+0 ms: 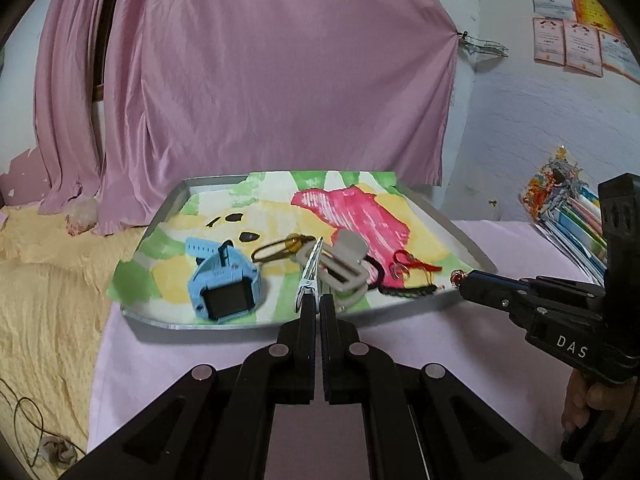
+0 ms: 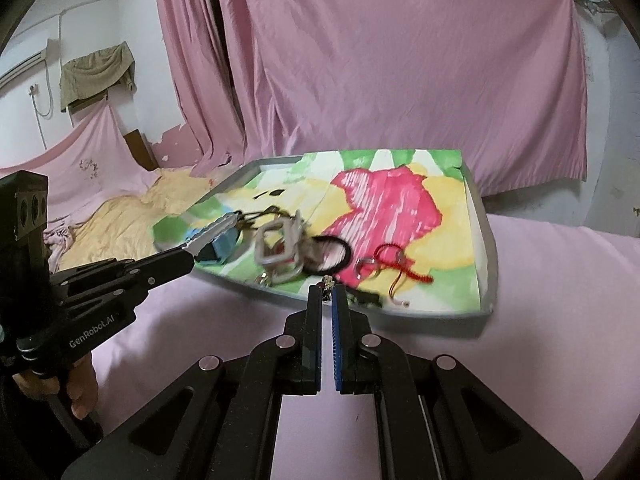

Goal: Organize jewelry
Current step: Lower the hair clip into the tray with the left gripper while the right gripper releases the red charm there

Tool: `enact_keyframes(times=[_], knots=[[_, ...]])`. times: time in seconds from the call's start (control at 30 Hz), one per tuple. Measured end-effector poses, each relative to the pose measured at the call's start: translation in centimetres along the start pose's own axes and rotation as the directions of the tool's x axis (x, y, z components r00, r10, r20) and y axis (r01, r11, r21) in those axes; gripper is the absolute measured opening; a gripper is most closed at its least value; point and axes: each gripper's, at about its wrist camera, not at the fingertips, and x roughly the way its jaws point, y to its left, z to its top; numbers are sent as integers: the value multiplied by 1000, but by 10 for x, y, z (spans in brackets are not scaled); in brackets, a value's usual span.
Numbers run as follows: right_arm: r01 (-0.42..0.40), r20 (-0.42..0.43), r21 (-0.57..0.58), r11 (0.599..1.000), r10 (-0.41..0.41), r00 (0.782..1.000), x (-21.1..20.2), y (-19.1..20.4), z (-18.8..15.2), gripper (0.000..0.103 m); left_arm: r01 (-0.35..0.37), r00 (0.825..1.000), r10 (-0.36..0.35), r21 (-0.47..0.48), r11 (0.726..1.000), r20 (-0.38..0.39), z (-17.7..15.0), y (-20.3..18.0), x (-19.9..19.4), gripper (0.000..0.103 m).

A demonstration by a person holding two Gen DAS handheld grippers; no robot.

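On a pink-covered tabletop (image 1: 420, 344) sits a shallow grey tray (image 1: 460, 236), lined with a sheet of paper painted in green, yellow and red patches. Jewelry and small accessories lie scattered over the near half of the tray.

At the left of the tray lies a blue watch (image 1: 218, 280) with a dark square face. Beside it to the right is a thin gold-coloured loop (image 1: 280, 248), then a grey hair claw clip (image 1: 346, 266), which lies over a black hair tie (image 2: 332, 254). Further right, a red cord bracelet (image 1: 414, 266) rests on the red patch of the paper, and a dark braided band (image 1: 406, 291) lies along the tray's near edge.

The left tongs (image 1: 316, 308) are clenched on a silver hair clip (image 1: 310, 274), which sticks forward from the tips and hangs over the tray, above the watch and the claw clip.

The right tongs (image 2: 327, 294) are closed on a small bead charm (image 1: 457, 278), reddish with a metal fitting, held at the tray's near edge close to the braided band.

A hand (image 1: 588, 404) grips the handle of the right tool, and another hand (image 2: 76, 388) holds the left one. Pink curtains (image 1: 260, 80) hang behind the tray, and a yellow blanket (image 1: 48, 280) lies to the left.
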Motion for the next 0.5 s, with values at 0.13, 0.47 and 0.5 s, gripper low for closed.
enact_keyframes(times=[0.13,0.47,0.5], knots=[[16,-6,-3,1000,-16,1000,13,-2,8,4,-5,999,4,-16,1000,-39,7,3,18,2],[19,-93,11,1000,-18,996,45,-8,13,4,6,991,-13,-52,999,-132,8,8,44,2],[17,-101,11,1000,-15,995,46,-9,13,4,10,991,-17,-58,998,-135,9,9,44,2]])
